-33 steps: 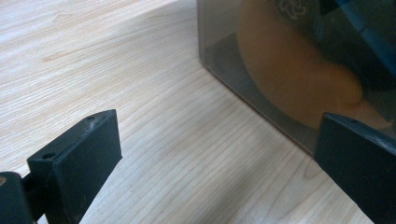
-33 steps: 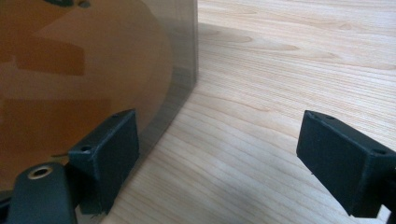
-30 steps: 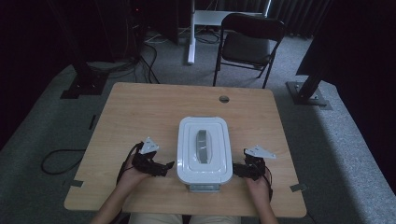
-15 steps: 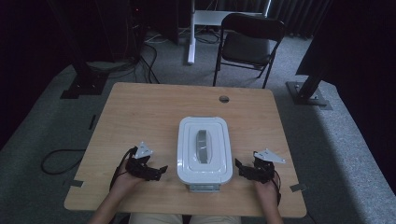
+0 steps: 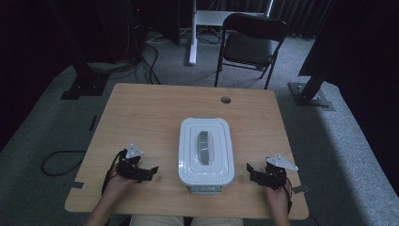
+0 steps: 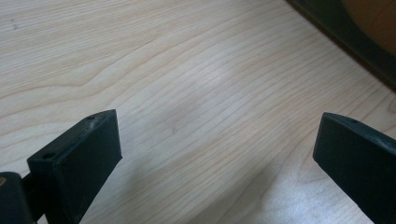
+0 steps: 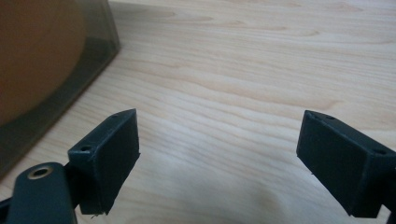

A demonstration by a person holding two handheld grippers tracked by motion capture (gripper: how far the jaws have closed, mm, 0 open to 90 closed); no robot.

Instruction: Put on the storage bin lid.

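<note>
**White box between two open claws**

White and lidded, the box (image 5: 206, 155) sits on the table (image 5: 150, 113) between the two claws. Left claw (image 5: 149, 172) lies just left of it, jaws wide apart over bare wood. Right claw (image 5: 250, 172) lies just right of it, jaws also spread, gripping nothing. Neither touches the box.

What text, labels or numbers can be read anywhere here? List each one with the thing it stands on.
None can be read.
White lidded plastic container with grey handle: no lettering shows on the lid.
Light wooden table: bare grain, no marks that read as text.
Left gripper and right gripper, black jaws open: no print visible in either gripper view.
</note>
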